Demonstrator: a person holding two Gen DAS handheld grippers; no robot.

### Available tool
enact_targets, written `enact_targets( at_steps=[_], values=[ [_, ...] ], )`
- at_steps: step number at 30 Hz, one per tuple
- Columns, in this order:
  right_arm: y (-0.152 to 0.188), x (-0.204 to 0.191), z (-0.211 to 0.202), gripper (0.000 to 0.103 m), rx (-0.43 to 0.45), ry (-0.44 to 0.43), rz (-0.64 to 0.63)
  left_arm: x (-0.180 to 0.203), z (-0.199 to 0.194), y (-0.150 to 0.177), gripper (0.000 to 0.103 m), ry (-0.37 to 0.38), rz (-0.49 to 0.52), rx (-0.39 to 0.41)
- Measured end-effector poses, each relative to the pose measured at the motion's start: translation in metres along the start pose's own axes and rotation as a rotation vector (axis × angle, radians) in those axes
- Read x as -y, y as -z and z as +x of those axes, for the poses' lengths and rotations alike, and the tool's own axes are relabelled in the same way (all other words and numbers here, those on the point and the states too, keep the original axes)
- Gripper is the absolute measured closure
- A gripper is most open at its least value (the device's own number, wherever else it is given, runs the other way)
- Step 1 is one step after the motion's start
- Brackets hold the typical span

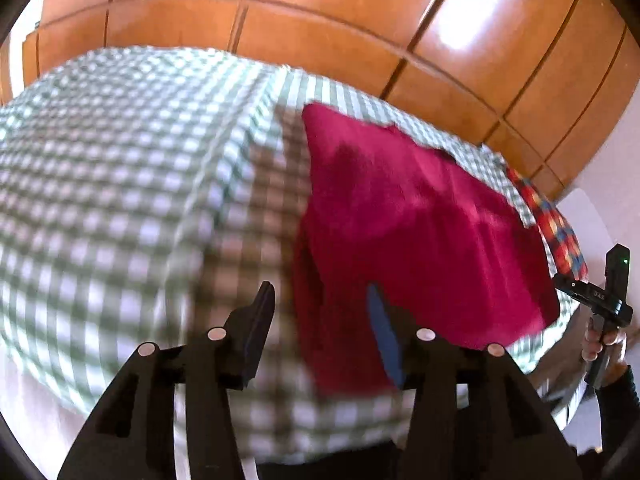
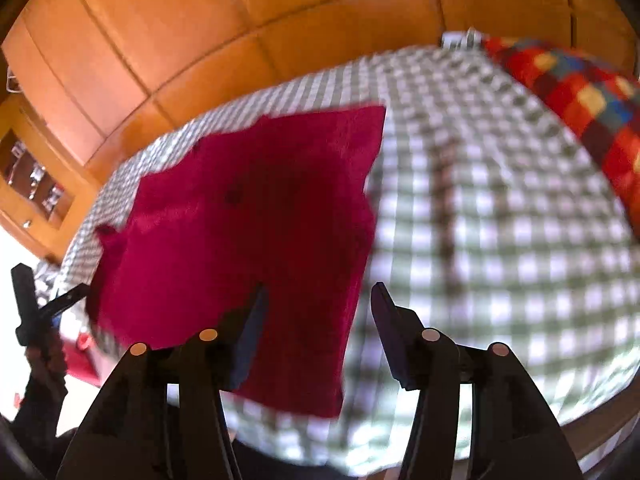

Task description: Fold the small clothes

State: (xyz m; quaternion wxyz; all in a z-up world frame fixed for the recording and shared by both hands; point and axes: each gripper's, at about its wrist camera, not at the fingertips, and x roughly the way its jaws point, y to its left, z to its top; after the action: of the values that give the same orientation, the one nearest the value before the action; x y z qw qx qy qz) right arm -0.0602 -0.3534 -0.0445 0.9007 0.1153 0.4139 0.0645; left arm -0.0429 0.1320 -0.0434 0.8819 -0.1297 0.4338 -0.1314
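While both grippers hover over the checked sheet (image 1: 120,184), the red garment (image 1: 400,232) lies flat on it, between the two hands. The left gripper (image 1: 322,316) stands half open and empty, its right finger above the garment's near left edge. The right gripper (image 2: 318,312) is likewise half open and empty, straddling the near right edge. The garment's long axis appears to run near to far; both hands sit about equally close.

Wooden cupboards behind a checked bed

A wall of orange-brown cupboard doors (image 1: 320,28) shines with patches of daylight. Below it lies a green-and-white checked bedcover (image 1: 120,184), with a red patchwork cushion (image 2: 580,112) at its far edge and open shelves (image 2: 36,184) nearby.
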Motion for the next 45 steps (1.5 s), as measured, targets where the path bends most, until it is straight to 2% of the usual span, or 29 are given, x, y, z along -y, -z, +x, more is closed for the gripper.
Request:
enact_targets(
  at_steps=[2,6,8,9,10,11,12,18,23,27,32,38,41,43,45],
  values=[
    [-0.016,-0.002,0.012,0.05,0.024,0.044,-0.014,0.001,0.014,-0.019,0.054,-0.009,0.012,0.018],
    [-0.041,-0.003,0.037,0.051,0.022,0.072,-0.033,0.005,0.045,-0.041,0.053,0.026,0.038,-0.009],
    [-0.043,-0.005,0.046,0.067,0.0,0.065,-0.041,0.005,0.057,-0.046,0.055,0.043,0.037,-0.028],
    [-0.042,-0.008,0.047,0.081,-0.013,0.061,-0.056,0.005,0.062,-0.048,0.064,0.048,0.033,-0.038],
    [-0.041,-0.013,0.046,0.089,-0.011,0.071,-0.074,0.006,0.065,-0.049,0.085,0.059,0.033,-0.046],
    [-0.04,-0.018,0.042,0.095,-0.008,0.082,-0.1,0.008,0.066,-0.049,0.09,0.077,0.04,-0.049],
    [-0.039,-0.02,0.039,0.095,-0.003,0.093,-0.11,0.011,0.064,-0.049,0.095,0.084,0.049,-0.034],
    [-0.035,-0.033,-0.011,0.096,0.101,0.074,-0.106,0.024,0.021,-0.046,0.096,0.137,0.064,0.082],
    [-0.068,-0.038,-0.022,0.096,0.178,0.052,-0.073,0.031,-0.006,-0.067,0.096,0.144,0.072,0.166],
    [-0.103,-0.032,0.0,0.096,0.191,0.072,-0.028,0.032,0.008,-0.101,0.096,0.089,0.058,0.184],
    [-0.14,-0.024,0.042,0.096,0.177,0.131,0.02,0.039,0.046,-0.146,0.096,0.016,0.072,0.177],
    [-0.157,-0.002,0.105,0.096,0.101,0.216,0.091,0.037,0.11,-0.181,0.096,-0.082,0.057,0.109],
    [-0.152,0.009,0.141,0.096,0.019,0.255,0.11,0.032,0.149,-0.181,0.096,-0.149,0.054,0.025],
    [-0.148,0.011,0.15,0.096,0.003,0.251,0.107,0.025,0.172,-0.174,0.091,-0.209,0.047,-0.034],
    [-0.147,0.011,0.147,0.096,0.003,0.235,0.103,0.021,0.179,-0.169,0.087,-0.219,0.04,-0.044]
  ],
)
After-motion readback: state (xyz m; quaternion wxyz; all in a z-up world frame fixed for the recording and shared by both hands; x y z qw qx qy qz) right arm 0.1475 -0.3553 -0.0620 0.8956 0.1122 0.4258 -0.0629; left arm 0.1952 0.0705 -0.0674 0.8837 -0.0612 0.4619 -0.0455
